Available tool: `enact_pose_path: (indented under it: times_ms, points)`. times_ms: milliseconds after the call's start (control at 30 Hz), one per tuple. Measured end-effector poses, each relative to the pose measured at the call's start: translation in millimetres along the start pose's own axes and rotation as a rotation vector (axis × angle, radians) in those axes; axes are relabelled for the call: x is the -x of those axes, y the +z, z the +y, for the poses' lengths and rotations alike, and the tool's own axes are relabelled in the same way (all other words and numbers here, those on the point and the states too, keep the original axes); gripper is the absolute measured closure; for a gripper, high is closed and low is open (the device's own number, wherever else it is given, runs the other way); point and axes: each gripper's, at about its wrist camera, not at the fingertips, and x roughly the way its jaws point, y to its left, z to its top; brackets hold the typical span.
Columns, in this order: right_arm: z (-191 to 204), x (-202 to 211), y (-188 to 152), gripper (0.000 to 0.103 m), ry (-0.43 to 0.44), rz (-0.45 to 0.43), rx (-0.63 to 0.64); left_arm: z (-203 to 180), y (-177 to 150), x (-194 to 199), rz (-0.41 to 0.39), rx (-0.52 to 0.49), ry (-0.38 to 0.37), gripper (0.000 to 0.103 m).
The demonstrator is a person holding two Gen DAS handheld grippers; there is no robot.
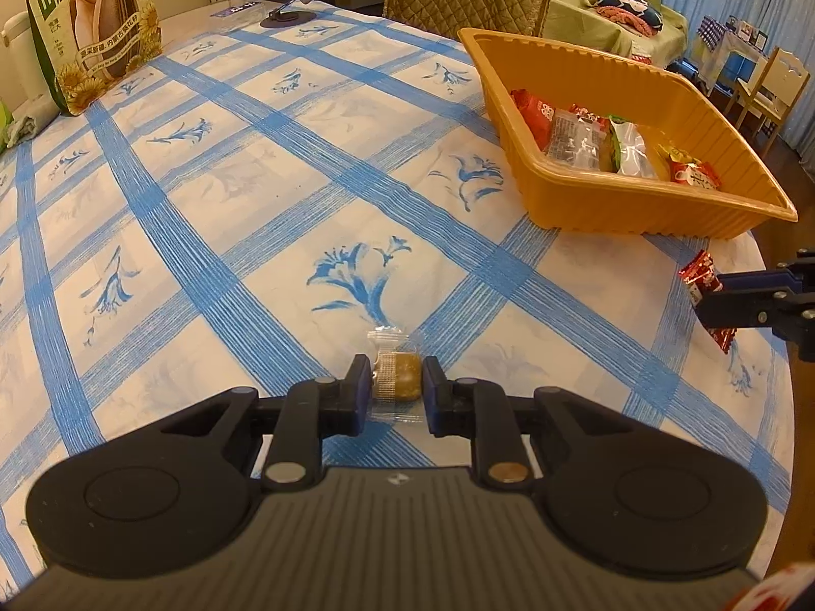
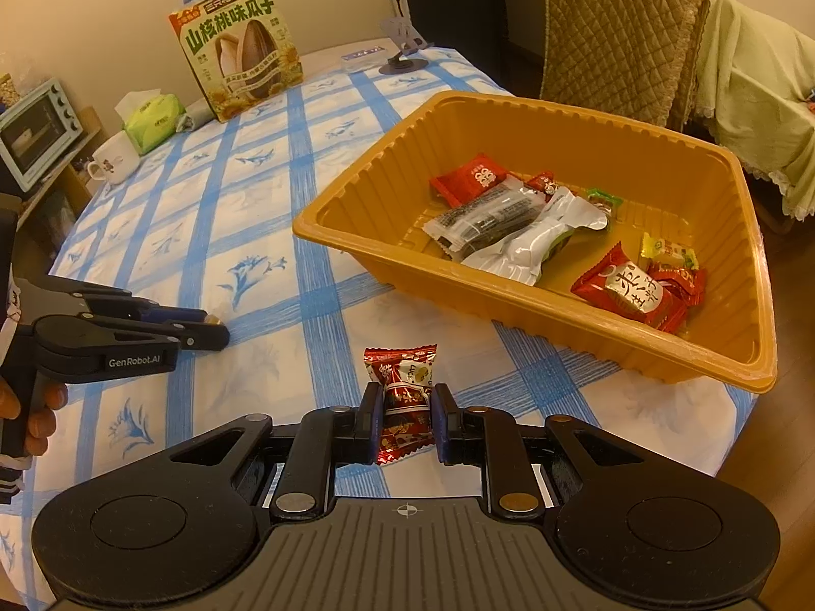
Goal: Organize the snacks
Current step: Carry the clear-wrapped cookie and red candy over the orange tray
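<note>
Left wrist view: my left gripper [image 1: 396,391] sits nearest, fingers [image 1: 358,387] closed in on a small clear-wrapped brown snack [image 1: 402,382], pads pressing both sides. It rests on the blue-and-white checked tablecloth [image 1: 214,193] covering the worktop. No earlier frame to compare, so that's all I can say on grip. Up right, the orange ribbed plastic tray [image 1: 601,203] holds several wrapped snacks, red and silver among them. Right edge: right gripper [image 1: 713,300] comes in sideways, clamped on a red foil candy [image 1: 705,280], just short of the tray's near wall. Far left corner: green sunflower-seed bag [image 1: 94,35] standing upright. Black phone stand [image 1: 290,10] at the far edge.

Right wrist view: right gripper [image 2: 406,417] fully closed on the red foil candy [image 2: 402,397], wrapper's twisted top end sticking out past the fingers [image 2: 373,415]. Candy is over the tablecloth [image 2: 204,234], near the tray [image 2: 560,336] but outside it. Tray contents: red packets, a long silver pouch, a clear-wrapped dark bar, small yellow and green sweets. Left gripper [image 2: 216,328] enters from the left, tips low at the cloth; a person's fingers on its handle. Seed bag [image 2: 237,48], green tissue pack [image 2: 153,122], white mug [image 2: 114,158] along the far left.
</note>
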Motion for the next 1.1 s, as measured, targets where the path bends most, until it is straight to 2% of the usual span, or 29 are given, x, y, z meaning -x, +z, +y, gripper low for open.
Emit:
enact_pose_path:
  times_ms: [300,600,867,1100]
  points:
    - [-0.9,10.1,-1.9,0.083,0.023,-0.009,0.007,-7.6,-4.4,16.0,-0.005,0.033,-0.015,0.084]
    - [-6.4,37.0,-6.5,0.083,0.046,-0.034,0.000,-29.0,-5.4,59.9,-0.060,0.062,-0.048,0.084]
    - [-19.5,68.2,-8.0,0.083,0.060,-0.065,-0.005,-57.0,7.3,90.6,-0.109,0.054,-0.062,0.084]
    - [-40.6,92.0,-4.3,0.083,0.052,-0.103,-0.014,-80.3,27.5,101.9,-0.160,0.029,-0.059,0.084]
